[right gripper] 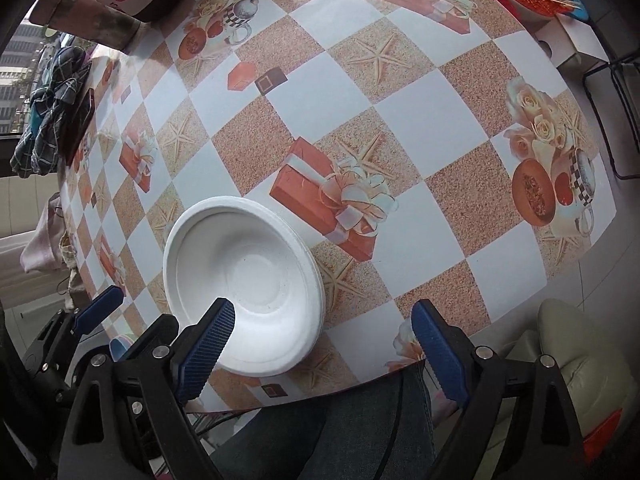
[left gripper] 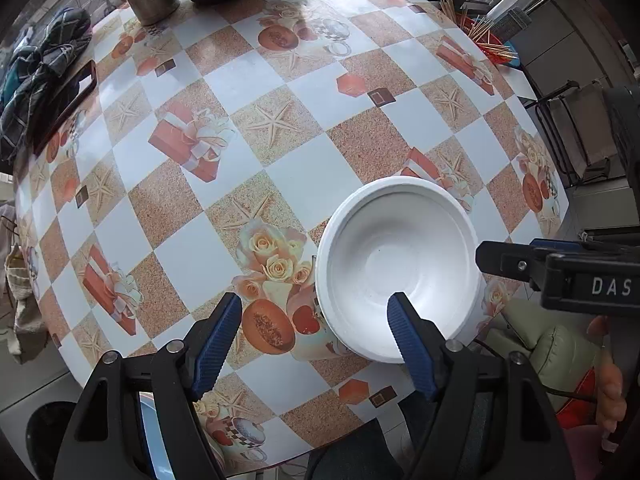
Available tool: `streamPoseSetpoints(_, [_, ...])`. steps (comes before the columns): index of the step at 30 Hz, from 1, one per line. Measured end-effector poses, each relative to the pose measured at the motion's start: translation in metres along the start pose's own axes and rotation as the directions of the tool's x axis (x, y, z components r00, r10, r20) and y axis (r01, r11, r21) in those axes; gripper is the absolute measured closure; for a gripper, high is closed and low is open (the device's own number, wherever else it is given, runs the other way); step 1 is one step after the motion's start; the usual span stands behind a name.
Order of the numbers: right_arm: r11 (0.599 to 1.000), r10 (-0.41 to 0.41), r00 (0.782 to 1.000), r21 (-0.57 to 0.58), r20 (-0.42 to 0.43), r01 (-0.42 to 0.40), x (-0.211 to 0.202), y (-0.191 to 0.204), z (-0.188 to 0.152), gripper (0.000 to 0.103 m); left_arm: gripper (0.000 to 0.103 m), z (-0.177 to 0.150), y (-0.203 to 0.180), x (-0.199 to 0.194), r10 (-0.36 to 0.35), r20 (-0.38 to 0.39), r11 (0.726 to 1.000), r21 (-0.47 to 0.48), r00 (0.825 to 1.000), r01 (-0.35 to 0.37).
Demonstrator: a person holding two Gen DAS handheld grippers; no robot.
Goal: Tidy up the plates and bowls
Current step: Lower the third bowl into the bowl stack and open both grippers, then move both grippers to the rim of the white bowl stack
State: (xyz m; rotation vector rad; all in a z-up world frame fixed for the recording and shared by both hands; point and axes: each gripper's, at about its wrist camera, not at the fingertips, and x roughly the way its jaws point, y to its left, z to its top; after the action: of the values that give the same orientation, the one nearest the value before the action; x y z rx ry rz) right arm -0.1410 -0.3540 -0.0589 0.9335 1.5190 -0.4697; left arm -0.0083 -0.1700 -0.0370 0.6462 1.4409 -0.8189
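White bowl (left gripper: 400, 268) on table (left gripper: 280, 92), between both grippers. Left gripper (left gripper: 316, 324) spread, empty; right gripper (right gripper: 324, 328) spread, empty. Best straddle rim squarely, pinch gently; foam likely flexes.

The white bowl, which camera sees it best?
The right wrist view: the white bowl shows nearly whole, one finger crossing its rim. The left wrist view shows it too, with a finger covering more.
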Motion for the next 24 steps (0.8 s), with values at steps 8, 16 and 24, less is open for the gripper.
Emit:
streamPoseSetpoints(8, [1.0, -0.02, 1.0, 0.013, -0.016, 0.02, 0.003, -0.018, -0.008, 0.001, 0.023, -0.032, 0.027, -0.01, -0.132, -0.043, 0.99, -0.06, 0.99, 0.13])
streamPoseSetpoints(16, [0.998, -0.05, 0.998, 0.03, 0.028, 0.049, 0.001, -0.01, -0.015, 0.001, 0.023, -0.048, 0.01, -0.017, -0.1, -0.053, 0.995, 0.007, 0.994, 0.101])
streamPoseSetpoints(24, [0.998, -0.069, 0.997, -0.007, 0.023, 0.07, 0.005, 0.007, -0.022, 0.001, 0.023, -0.053, 0.027, -0.025, -0.074, -0.028, 0.996, -0.041, 0.997, 0.073])
